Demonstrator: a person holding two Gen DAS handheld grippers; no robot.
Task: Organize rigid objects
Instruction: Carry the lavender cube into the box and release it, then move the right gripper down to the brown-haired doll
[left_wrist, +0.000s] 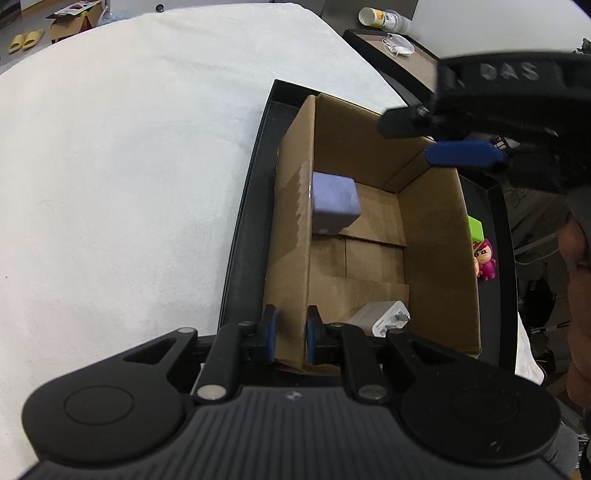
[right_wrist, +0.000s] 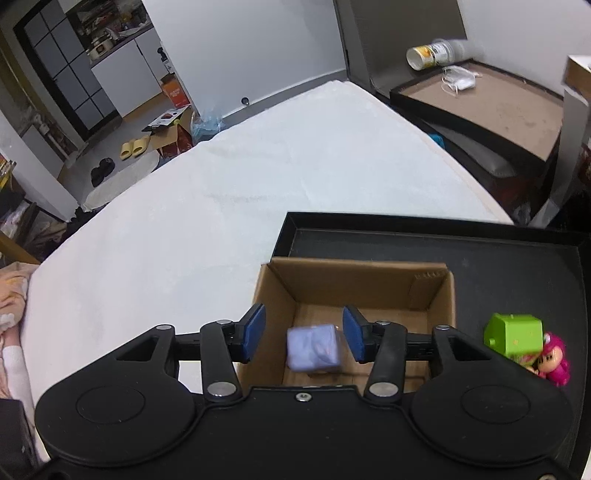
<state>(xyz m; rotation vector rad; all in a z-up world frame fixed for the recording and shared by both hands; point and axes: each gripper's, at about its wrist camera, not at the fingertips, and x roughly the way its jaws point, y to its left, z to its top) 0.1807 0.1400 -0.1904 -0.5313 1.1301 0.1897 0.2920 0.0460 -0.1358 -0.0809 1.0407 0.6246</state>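
A brown cardboard box (left_wrist: 436, 236) stands in a black tray (left_wrist: 243, 206) on the white cloth. My left gripper (left_wrist: 290, 338) is shut on the box's near left wall. A lilac cube (left_wrist: 334, 203) is inside the box, blurred, seemingly falling. A white charger plug (left_wrist: 384, 317) lies in the box's near corner. My right gripper (right_wrist: 303, 334) is open above the box (right_wrist: 432, 291), with the lilac cube (right_wrist: 314, 347) below and between its fingers, not touching them. It also shows in the left wrist view (left_wrist: 461, 136). A green block (right_wrist: 515, 334) and a pink figurine (right_wrist: 554, 360) sit in the tray beside the box.
The white cloth-covered table (right_wrist: 221, 206) stretches left and beyond. A second black tray (right_wrist: 480, 107) with a white mask and a tipped jar (right_wrist: 432, 53) lies at the far right. Floor clutter, slippers and boxes sit beyond the table edge.
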